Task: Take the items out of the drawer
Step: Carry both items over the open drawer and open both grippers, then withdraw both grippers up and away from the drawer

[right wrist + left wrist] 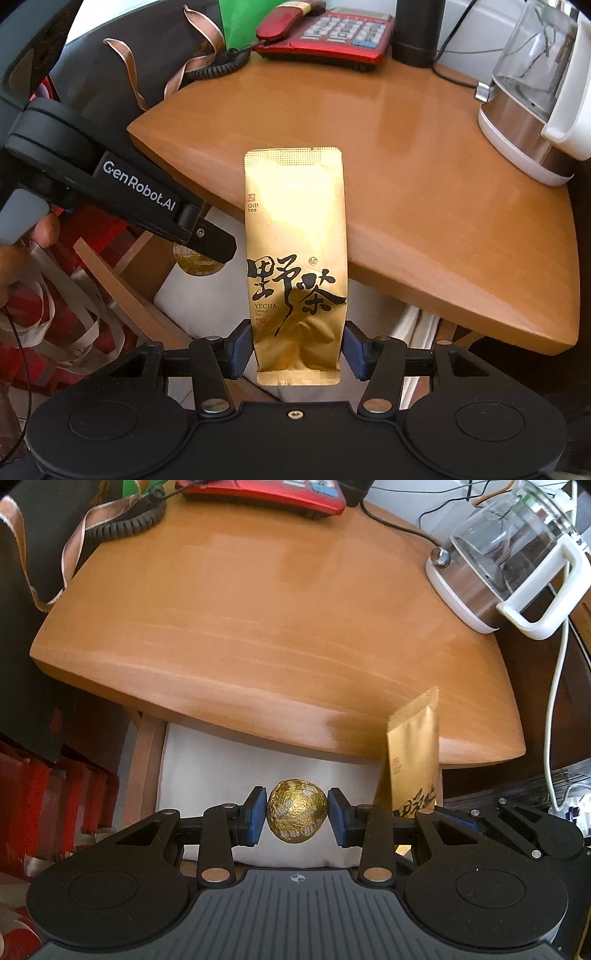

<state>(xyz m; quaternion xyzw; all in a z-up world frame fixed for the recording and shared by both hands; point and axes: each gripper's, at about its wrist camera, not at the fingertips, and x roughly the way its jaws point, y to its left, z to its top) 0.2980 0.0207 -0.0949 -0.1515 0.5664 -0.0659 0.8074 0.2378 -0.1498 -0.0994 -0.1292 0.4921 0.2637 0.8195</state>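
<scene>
**Operator:** Holding both items clear of the drawer, I think. My left gripper (297, 814) has its blue pads (256, 818) clamped on the foil ball (297, 811), one pad on each side. My right gripper (297, 349) is closed on the lower part of the gold tea packet (295, 258), which stands upright between the fingers. The drawer itself I cannot see in either view

**Spotter:** What worries you?

**Operator:** The ball first. It is round and crinkled, held only at two small spots, so a jolt could let it roll out and drop onto the white cushion (221, 768) under the table (258, 627). The packet is soft; it is already dented near the bottom, and a harder squeeze would crush it, while a looser one would let it slide down

**Spotter:** And room to move?

**Operator:** The near edge of the table sits just ahead of both items, and in my right view the top of the packet overlaps that edge. If I go forward without lifting, I judge the packet would catch the rim and bend. My two grippers are close together, so crossing them risks a knock. On the tabletop the middle is bare; the kettle (535, 103) stands at the right, its white cord (557, 701) hanging off the side, and the red phone (332, 33) at the back with its coiled cord (218, 66) and a ribbon (74, 554) off the left. I would set down in the middle, near the front
</scene>
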